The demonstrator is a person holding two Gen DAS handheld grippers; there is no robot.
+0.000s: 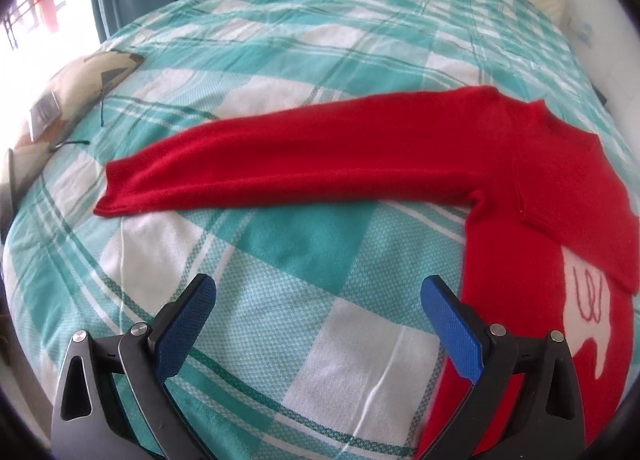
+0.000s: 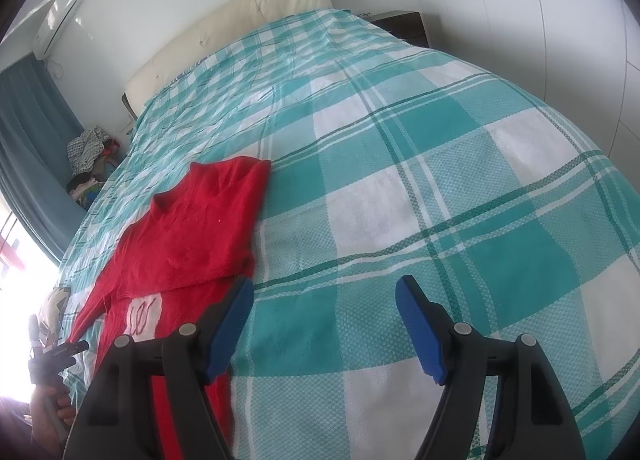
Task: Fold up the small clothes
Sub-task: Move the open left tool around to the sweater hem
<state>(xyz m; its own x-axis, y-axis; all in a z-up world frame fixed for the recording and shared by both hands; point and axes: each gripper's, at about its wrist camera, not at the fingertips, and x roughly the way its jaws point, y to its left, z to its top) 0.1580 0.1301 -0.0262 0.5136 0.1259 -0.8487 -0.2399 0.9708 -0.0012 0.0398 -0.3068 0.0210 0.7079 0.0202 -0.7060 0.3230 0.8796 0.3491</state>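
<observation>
A red knit sweater (image 1: 520,188) with a white motif lies flat on the teal checked bedspread (image 1: 304,244). One sleeve (image 1: 304,156) stretches out to the left; the other side is folded over the body. My left gripper (image 1: 318,292) is open and empty, above the bedspread just left of the sweater's body. In the right wrist view the sweater (image 2: 192,236) lies at the left. My right gripper (image 2: 324,292) is open and empty, just right of the sweater's edge.
A cushion (image 1: 80,88) and a phone-like object lie at the bed's left edge. The cream headboard (image 2: 240,20) and a dark nightstand (image 2: 400,24) stand at the far end. A pile of clothes (image 2: 92,164) sits by the blue curtain. White wardrobe doors stand on the right.
</observation>
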